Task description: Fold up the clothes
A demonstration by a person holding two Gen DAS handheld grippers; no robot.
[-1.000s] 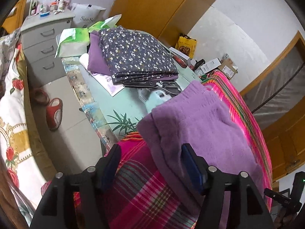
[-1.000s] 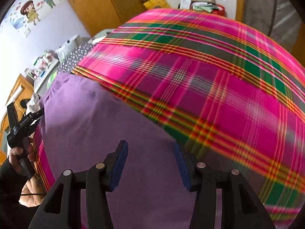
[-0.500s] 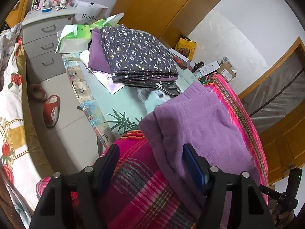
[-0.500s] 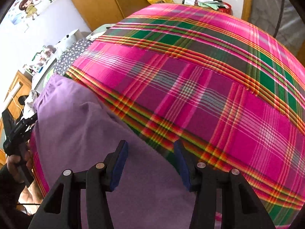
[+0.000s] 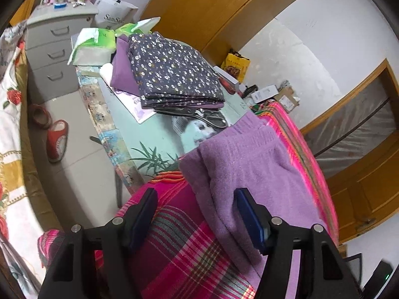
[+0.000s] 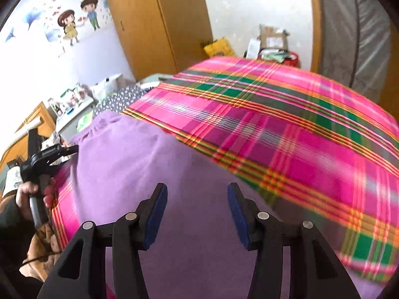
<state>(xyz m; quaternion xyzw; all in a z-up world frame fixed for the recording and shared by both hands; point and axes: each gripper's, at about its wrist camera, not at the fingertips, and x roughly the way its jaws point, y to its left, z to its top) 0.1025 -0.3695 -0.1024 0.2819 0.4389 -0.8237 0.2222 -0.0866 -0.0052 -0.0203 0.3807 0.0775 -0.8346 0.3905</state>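
Note:
A purple fleece garment (image 5: 251, 172) lies folded lengthwise on the pink plaid blanket (image 5: 179, 251), its waistband toward the side table. My left gripper (image 5: 197, 214) hovers open over the garment's left edge, nothing pinched. In the right wrist view the same purple garment (image 6: 139, 164) spreads under my right gripper (image 6: 197, 206), which stands open above the cloth without touching it. The left gripper (image 6: 64, 150) shows at the left there, held by a hand (image 6: 30, 194).
A side table (image 5: 159, 134) beside the bed carries a stack of folded clothes topped by dark floral cloth (image 5: 172, 72), plus scissors (image 5: 199, 114). A grey drawer unit (image 5: 54, 47) and red slippers (image 5: 57, 139) sit beyond. Wooden wardrobe (image 6: 159, 25) and boxes (image 6: 271, 39) stand at the back.
The right gripper has lifted and tilted up, so more of the room and far wall shows. The left gripper has barely shifted. Both stayed open.

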